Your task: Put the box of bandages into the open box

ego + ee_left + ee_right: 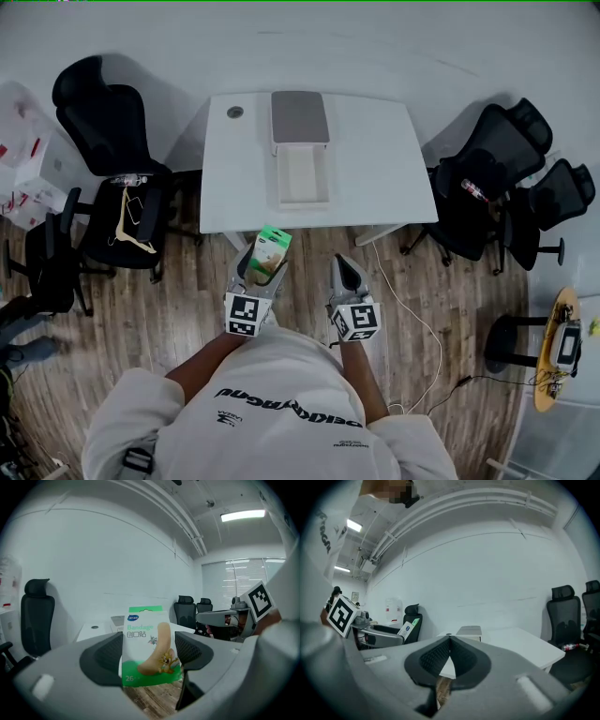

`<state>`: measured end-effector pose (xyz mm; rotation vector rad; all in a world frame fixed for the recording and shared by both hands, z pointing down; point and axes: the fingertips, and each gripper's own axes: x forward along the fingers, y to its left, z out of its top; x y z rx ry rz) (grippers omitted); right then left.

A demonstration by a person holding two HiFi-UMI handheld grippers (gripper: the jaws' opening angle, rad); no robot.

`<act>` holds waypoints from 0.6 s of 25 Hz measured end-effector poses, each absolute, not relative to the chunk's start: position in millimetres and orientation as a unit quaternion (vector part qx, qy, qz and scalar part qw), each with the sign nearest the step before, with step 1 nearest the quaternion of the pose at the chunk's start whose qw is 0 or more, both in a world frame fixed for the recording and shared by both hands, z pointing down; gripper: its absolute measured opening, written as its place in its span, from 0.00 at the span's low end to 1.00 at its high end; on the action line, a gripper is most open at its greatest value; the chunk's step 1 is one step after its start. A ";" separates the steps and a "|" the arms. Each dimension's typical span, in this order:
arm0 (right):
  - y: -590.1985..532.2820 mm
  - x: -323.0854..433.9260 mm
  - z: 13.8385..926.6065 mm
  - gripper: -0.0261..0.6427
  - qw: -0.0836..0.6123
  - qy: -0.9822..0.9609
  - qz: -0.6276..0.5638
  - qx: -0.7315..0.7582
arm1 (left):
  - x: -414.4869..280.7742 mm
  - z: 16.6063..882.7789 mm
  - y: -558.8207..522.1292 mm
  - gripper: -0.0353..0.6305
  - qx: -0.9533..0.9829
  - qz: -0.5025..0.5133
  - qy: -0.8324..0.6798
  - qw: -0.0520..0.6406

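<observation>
Between the two dark pads of the left gripper [260, 265] stands the box of bandages [273, 249], upright and pinched at its sides; in the left gripper view the jaws press on both edges of the box of bandages [148, 645], whose green and white front with a cartoon plaster faces the camera; the box is held in the air over the wooden floor [169, 309], short of the near edge of the white table [375, 169].

At about three o'clock from it, just beside, the right gripper [344, 269] points the same way; in the right gripper view the right gripper [450, 654] has its pads meeting at the tips, with nothing between them; the left gripper with its box shows there at nine o'clock.

From the grippers, the open box [302, 176] lies at twelve o'clock on the table, a white tray with its grey lid [300, 117] laid back at the far end; nothing can be seen inside the tray; a small round grommet [234, 112] sits at ten o'clock of the lid.

A black office chair [112, 122] stands at nine o'clock of the table, with a cream hanger [129, 232] on its seat; two more black chairs [492, 155] stand at three o'clock; a white cable [405, 302] trails over the floor at four o'clock of the right gripper.
</observation>
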<state>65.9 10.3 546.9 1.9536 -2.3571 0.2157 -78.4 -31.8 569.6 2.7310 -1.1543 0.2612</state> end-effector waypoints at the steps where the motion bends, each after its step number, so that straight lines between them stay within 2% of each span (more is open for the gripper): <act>1: 3.9 67.5 547.2 0.04 0.036 -0.767 0.070 0.637 | -76.0 570.2 -38.4 0.59 0.914 0.087 -0.386 0.084; 15: -58.2 83.2 550.9 0.04 0.036 -0.771 0.076 0.631 | -55.6 578.2 -92.6 0.59 0.912 0.104 -0.387 0.084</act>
